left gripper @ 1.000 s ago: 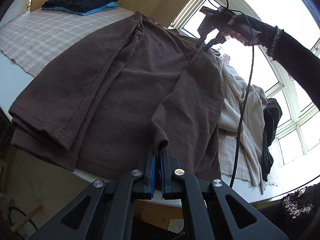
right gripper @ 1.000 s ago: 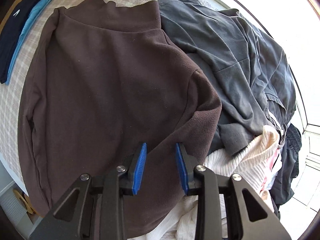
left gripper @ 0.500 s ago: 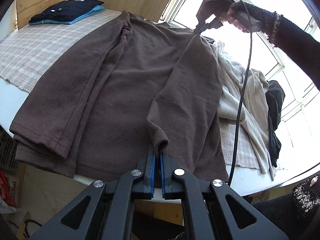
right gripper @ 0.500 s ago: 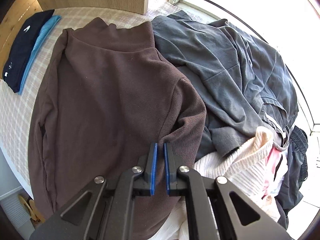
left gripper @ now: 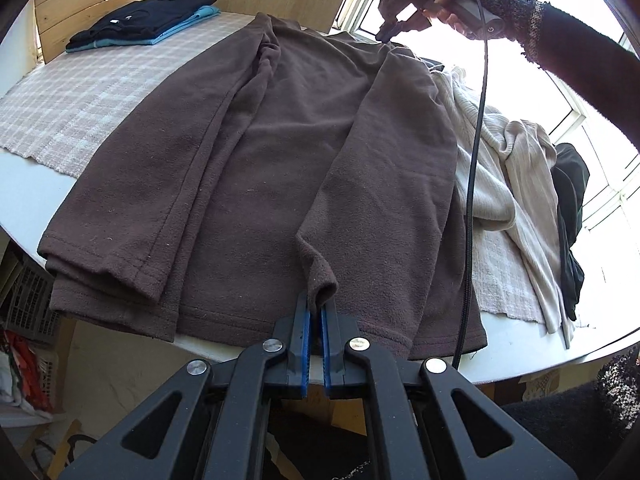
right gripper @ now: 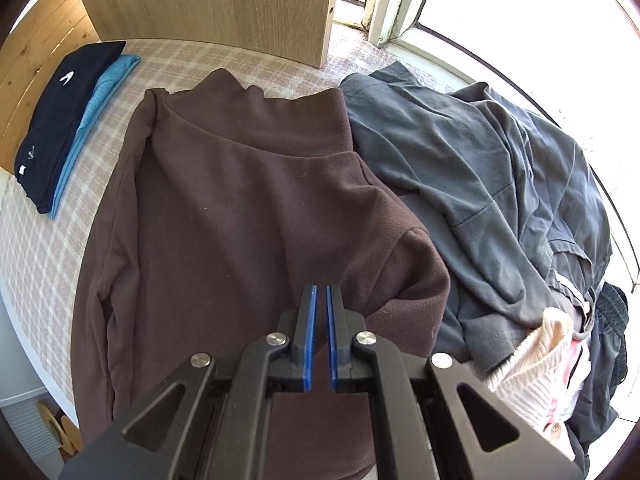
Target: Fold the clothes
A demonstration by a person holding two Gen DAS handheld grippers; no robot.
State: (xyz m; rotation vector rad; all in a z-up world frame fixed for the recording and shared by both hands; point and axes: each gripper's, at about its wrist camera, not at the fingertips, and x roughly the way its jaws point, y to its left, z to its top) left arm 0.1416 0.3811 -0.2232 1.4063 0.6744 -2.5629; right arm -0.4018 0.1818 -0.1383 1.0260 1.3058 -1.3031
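Brown fleece pullover point(left gripper: 288, 168) lies spread flat across my round white bench point(left gripper: 24, 208), collar toward the far wall and hem hanging just over the near rim. Its one sleeve is folded lengthwise over the body; the other sleeve runs down the opposite side, and its cuff stands pinched up off the hem.

Under the pullover a pale checked cloth point(left gripper: 68, 112) covers most of the bench. Beside the pullover, toward the window, sits a heap of unfolded clothes: a grey garment point(right gripper: 472, 168) overlapping the pullover's shoulder, a cream ribbed knit point(left gripper: 496, 184) below it, and something black point(left gripper: 570, 216) draped over the bench edge. At the far corner, well apart from the pullover, a folded navy top point(right gripper: 64, 120) rests on a folded light-blue one point(right gripper: 96, 112).

My left gripper point(left gripper: 315, 312) is clenched on the sleeve cuff point(left gripper: 322, 280), the blue fingers point(left gripper: 304, 344) pressing fleece between them at the near edge of the bench. My right gripper point(right gripper: 319, 300) is up at the shoulder of the same sleeve, its blue fingers point(right gripper: 309, 340) drawn almost together with a thin gap; fleece bunches right at their tips, but I cannot tell whether they have caught any. From the left camera my right hand point(left gripper: 452, 4) shows on that gripper's handle, a black cable point(left gripper: 474, 184) trailing down from it across the clothes.
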